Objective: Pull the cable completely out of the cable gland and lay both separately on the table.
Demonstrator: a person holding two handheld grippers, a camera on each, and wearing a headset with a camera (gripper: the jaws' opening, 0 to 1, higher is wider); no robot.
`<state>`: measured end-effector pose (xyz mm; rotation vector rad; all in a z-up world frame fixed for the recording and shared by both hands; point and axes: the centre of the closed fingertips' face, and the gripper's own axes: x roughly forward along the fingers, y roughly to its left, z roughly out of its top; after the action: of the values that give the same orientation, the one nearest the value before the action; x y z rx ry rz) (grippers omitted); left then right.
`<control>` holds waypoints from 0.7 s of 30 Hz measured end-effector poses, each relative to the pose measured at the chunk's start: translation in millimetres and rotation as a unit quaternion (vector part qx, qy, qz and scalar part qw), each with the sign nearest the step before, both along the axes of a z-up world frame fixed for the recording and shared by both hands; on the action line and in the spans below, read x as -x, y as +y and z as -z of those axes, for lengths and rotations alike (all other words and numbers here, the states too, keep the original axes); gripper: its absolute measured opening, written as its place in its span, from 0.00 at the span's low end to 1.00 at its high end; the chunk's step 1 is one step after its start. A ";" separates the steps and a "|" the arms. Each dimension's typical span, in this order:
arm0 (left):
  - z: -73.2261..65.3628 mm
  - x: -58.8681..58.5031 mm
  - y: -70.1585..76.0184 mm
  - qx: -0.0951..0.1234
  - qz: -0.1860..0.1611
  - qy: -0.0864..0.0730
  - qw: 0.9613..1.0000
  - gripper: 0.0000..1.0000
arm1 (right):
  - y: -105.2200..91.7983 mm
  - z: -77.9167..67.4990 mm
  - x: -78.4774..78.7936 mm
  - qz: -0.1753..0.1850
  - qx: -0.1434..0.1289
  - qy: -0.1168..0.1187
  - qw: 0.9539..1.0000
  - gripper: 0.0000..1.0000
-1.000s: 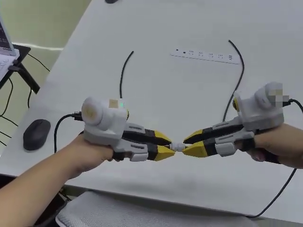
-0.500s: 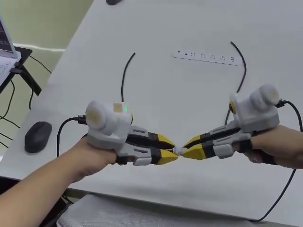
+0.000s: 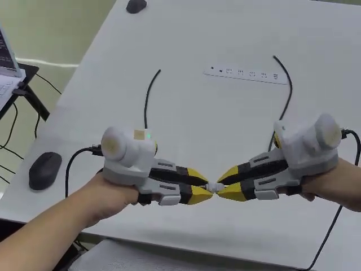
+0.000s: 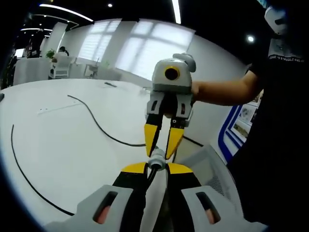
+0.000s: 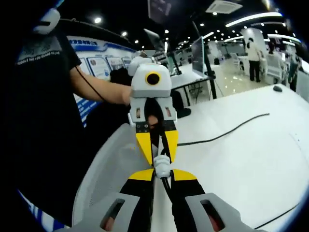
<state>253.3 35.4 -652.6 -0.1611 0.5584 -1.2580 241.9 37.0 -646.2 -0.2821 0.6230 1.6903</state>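
At the far left, off the table (image 3: 197, 124), a laptop (image 3: 4, 62) sits on a dark stand. A dark mouse (image 3: 44, 169) lies near the table's left edge, and a second mouse (image 3: 136, 5) lies at the far end. A loose black cord (image 3: 146, 99) runs away across the top, well behind the person's left hand.

The left gripper (image 3: 202, 192) points right over the near edge of the table. Its yellow jaws are clenched on one end of the small pale cable gland (image 3: 213, 187). In the left gripper view a dark strand lies between those jaws, but I cannot tell what it is.

The gland hangs in the air between the two sets of tips, off the table. The right gripper (image 3: 223, 191) meets it nose to nose. In the right gripper view its jaws are clamped on the black cable (image 5: 167, 186), which comes out of the gland and runs back between them.

Further back and right lies a white power strip (image 3: 246, 74). Its black lead (image 3: 289, 90) curves toward the person and passes behind the right gripper. A grey mesh chair back (image 3: 141, 257) shows below the table edge.
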 end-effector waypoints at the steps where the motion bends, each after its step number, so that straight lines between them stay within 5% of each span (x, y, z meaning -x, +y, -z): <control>1: 0.0 -0.8 0.5 0.001 -0.003 0.003 1.000 0.14 | -0.2 1.9 -2.4 -0.005 0.001 -0.030 1.000 0.07; 4: -0.3 -0.4 1.3 0.001 -0.005 0.006 1.000 0.14 | 0.8 1.9 -0.6 -0.015 0.009 -0.102 0.995 0.07; 7: -0.8 -0.6 2.1 0.003 -0.010 0.011 1.000 0.15 | -0.1 4.9 -3.9 -0.024 0.010 -0.184 0.983 0.07; 9: -0.5 -0.7 3.1 0.004 -0.011 0.015 1.000 0.15 | 0.8 5.8 -2.5 -0.028 0.016 -0.217 0.976 0.07; 13: 1.4 0.5 3.4 0.003 -0.012 0.022 1.000 0.15 | 1.3 8.8 -0.6 -0.036 0.034 -0.291 0.955 0.07; 14: 1.4 0.6 3.5 0.004 -0.013 0.023 1.000 0.14 | 1.4 9.1 -1.1 -0.038 0.039 -0.322 0.945 0.07; 19: 5.5 -0.9 4.9 -0.002 -0.020 0.029 0.999 0.14 | 3.2 16.4 -1.6 -0.035 0.059 -0.390 0.918 0.07; 21: 9.8 0.8 4.9 -0.013 -0.017 0.025 0.999 0.14 | 5.6 19.1 0.3 -0.031 0.059 -0.387 0.920 0.07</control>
<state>252.5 40.3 -662.4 -0.1788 0.6125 -1.2163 241.6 42.6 -665.2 -1.0058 0.1167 1.4364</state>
